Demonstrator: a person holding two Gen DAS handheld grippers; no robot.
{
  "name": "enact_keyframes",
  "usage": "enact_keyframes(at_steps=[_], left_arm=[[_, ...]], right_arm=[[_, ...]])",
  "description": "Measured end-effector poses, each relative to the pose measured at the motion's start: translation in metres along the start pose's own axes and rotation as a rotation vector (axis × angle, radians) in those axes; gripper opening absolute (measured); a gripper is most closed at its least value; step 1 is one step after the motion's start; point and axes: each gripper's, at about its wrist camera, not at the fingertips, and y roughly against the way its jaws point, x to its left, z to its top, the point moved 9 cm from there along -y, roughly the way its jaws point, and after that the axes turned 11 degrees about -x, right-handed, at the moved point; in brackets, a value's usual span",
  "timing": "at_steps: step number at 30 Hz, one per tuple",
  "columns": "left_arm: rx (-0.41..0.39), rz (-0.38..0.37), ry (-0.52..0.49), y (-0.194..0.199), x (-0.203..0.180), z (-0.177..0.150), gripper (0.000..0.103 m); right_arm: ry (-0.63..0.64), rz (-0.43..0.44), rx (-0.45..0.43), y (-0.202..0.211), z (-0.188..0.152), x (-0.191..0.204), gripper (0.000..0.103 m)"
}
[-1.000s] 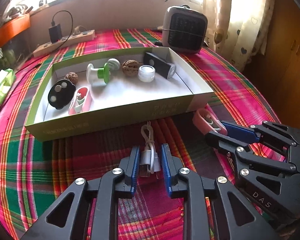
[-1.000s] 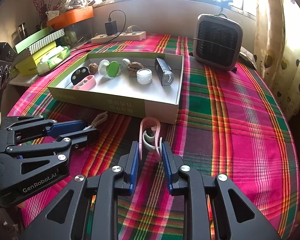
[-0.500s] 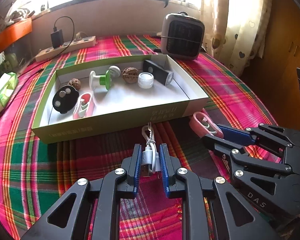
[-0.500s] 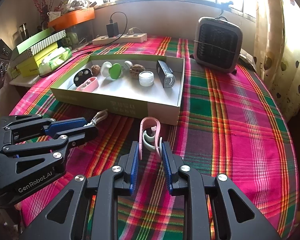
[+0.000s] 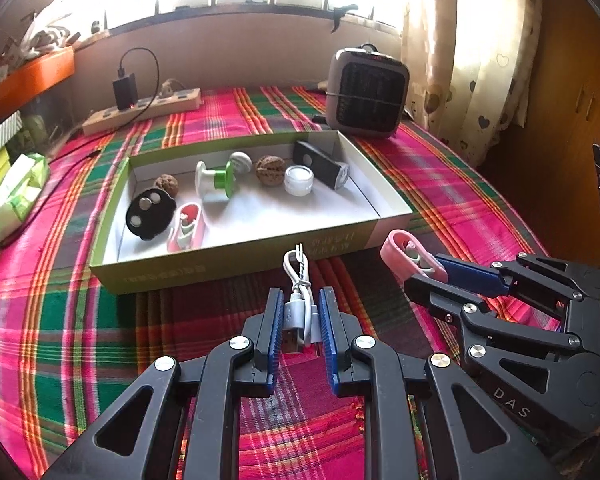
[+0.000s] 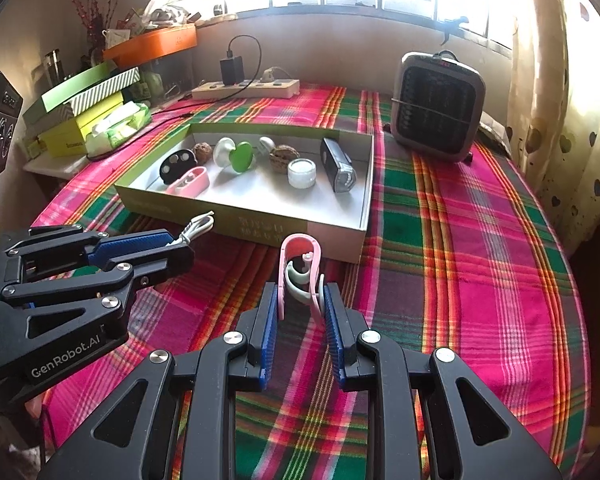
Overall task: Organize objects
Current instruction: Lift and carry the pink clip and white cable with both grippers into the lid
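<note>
My left gripper (image 5: 300,312) is shut on a coiled white USB cable (image 5: 299,300) and holds it above the plaid cloth, in front of the green-sided box (image 5: 236,264). My right gripper (image 6: 300,308) is shut on a pink clip-shaped object (image 6: 300,264) with a grey inner piece, near the box's front right corner. Each gripper shows in the other's view: the right one (image 5: 424,276), the left one (image 6: 180,244). The box (image 6: 260,226) holds two walnuts, a green-and-white spool, a white jar, a black light, a black disc and a pink clip.
A grey heater (image 5: 366,94) stands behind the box at the right. A power strip (image 5: 144,110) with a plugged charger lies at the back. Stacked boxes and a tissue pack (image 6: 116,124) sit at the left. A curtain (image 6: 556,80) hangs at the right.
Both grippers have risen and drawn back from the box, each carrying its object; the left jaws closed tighter on the cable.
</note>
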Motion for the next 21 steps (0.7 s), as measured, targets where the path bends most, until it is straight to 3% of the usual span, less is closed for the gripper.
enact_keyframes(at_steps=[21], left_arm=[[-0.032,0.038,0.024,-0.008,0.029,0.029,0.017]], right_arm=[[0.023,0.017,-0.036,-0.014,0.037,0.006,0.024]])
